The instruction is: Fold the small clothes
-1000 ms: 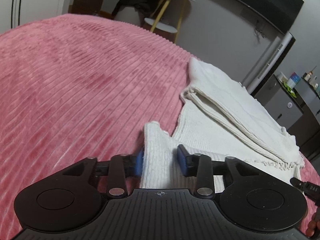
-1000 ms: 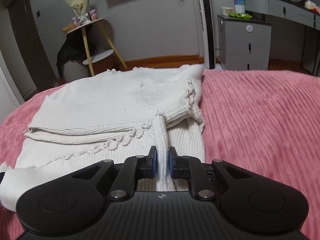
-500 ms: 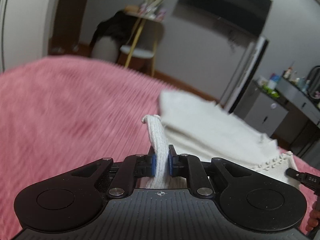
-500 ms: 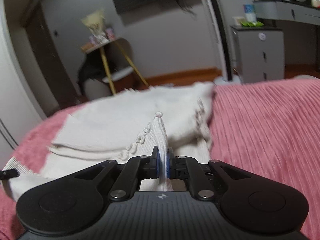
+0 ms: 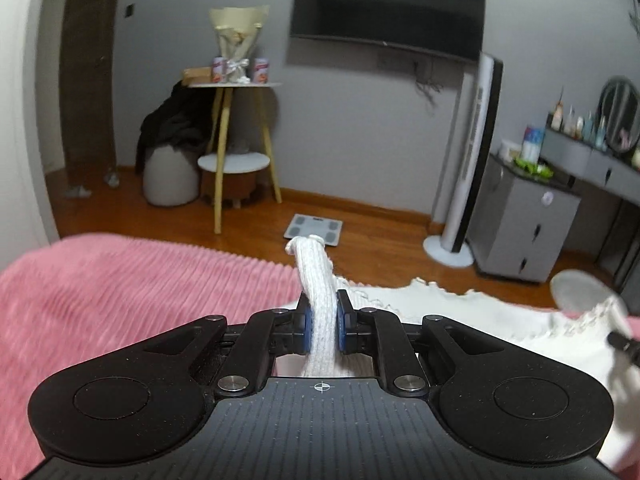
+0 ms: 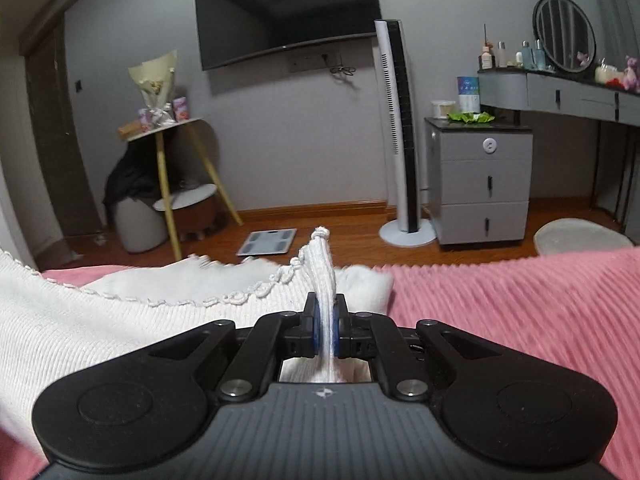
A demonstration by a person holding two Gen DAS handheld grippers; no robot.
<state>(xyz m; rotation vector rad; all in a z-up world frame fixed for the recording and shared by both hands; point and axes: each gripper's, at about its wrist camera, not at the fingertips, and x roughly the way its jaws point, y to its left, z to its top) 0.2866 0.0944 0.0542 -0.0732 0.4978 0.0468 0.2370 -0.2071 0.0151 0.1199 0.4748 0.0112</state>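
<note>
A white knitted garment [image 6: 120,320] with a scalloped edge lies on the pink ribbed bedspread [image 6: 500,312]. My left gripper [image 5: 322,330] is shut on a ribbed corner of the garment [image 5: 316,276], which stands up between the blue pads. My right gripper [image 6: 325,334] is shut on another pinched corner of it [image 6: 322,260]. Both corners are lifted above the bed. The rest of the garment [image 5: 500,320] hangs to the right in the left wrist view. The right gripper's tip [image 5: 622,346] shows at the right edge there.
Beyond the bed's far edge are a wooden floor, a bathroom scale [image 6: 266,242], a tower fan [image 6: 402,140], a grey drawer unit [image 6: 480,180], a yellow-legged side table [image 5: 236,128] and a wall TV [image 6: 286,12]. The pink bedspread [image 5: 120,292] spreads left.
My left gripper closed on the garment's corner. Both grippers rose and tilted up with their corners, so the room now fills the views and the garment is lifted off the bed.
</note>
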